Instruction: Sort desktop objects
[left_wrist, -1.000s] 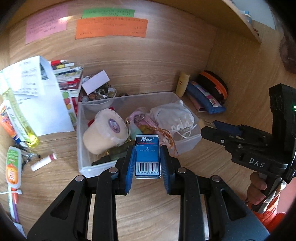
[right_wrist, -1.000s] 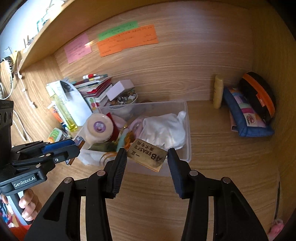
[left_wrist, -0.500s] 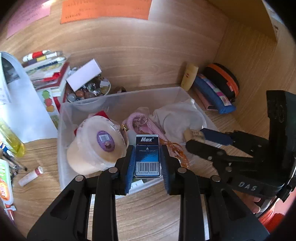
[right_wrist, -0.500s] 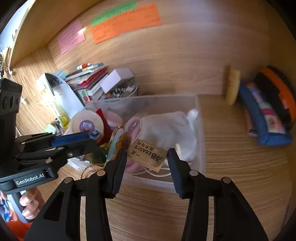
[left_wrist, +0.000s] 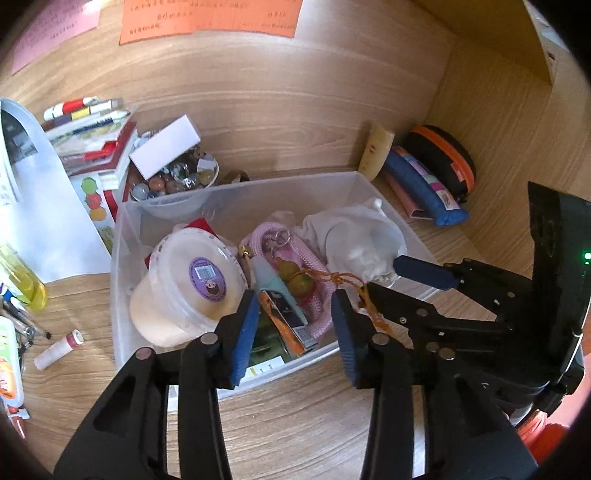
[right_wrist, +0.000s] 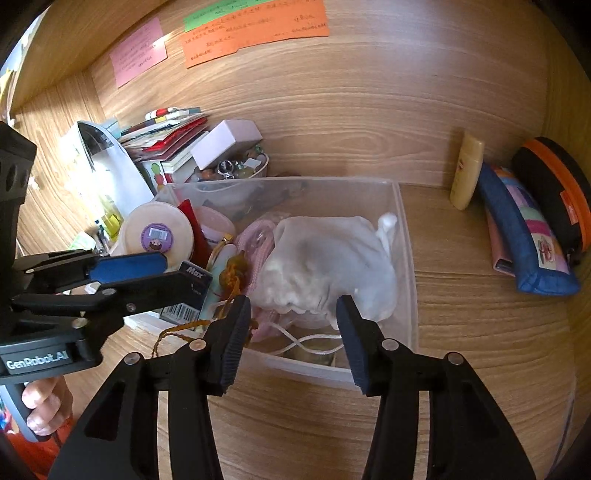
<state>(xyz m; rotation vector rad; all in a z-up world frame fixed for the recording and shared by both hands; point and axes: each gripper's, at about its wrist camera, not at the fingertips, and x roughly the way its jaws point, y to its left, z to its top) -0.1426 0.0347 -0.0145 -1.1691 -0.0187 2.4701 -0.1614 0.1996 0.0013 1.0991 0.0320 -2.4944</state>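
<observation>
Left wrist view: left hand-held gripper (left_wrist: 291, 328) hangs over the near edge of the clear plastic bin (left_wrist: 236, 192), pointing down into it. Jaws apart and opening, nothing pressed between the blue pads. A small box with an orange edge and a barcode end lies tilted in the bin just below the gap; likely the staple box (left_wrist: 286, 326), printed face not readable from here. It rests against the round lidded tub (left_wrist: 184, 288) and the pink cord pouch (left_wrist: 291, 258). Judged: released here because the bin is the collection point. Right hand-held gripper (left_wrist: 399, 280) enters from the right over the white cloth bag (left_wrist: 354, 236). A lip balm tube (left_wrist: 57, 349) lies on the bench left of the bin, well apart, not yet sorted.

Right wrist view: right hand-held gripper (right_wrist: 291, 325) also over the bin's near wall, jaws apart and opening, empty; only the white cloth bag and its drawstring show beyond the gap. Cannot tell where anything it may have dropped lies. The box marked "Max" shows just behind the left tool's fingers, inside the bin, barcode end toward the camera. A blue pencil case (right_wrist: 524, 240) and a cream tube (right_wrist: 467, 170) stand against the back wall, outside the bin.

Judgement: both tools are placed low over the bin so items fall a short way and stay inside.
</observation>
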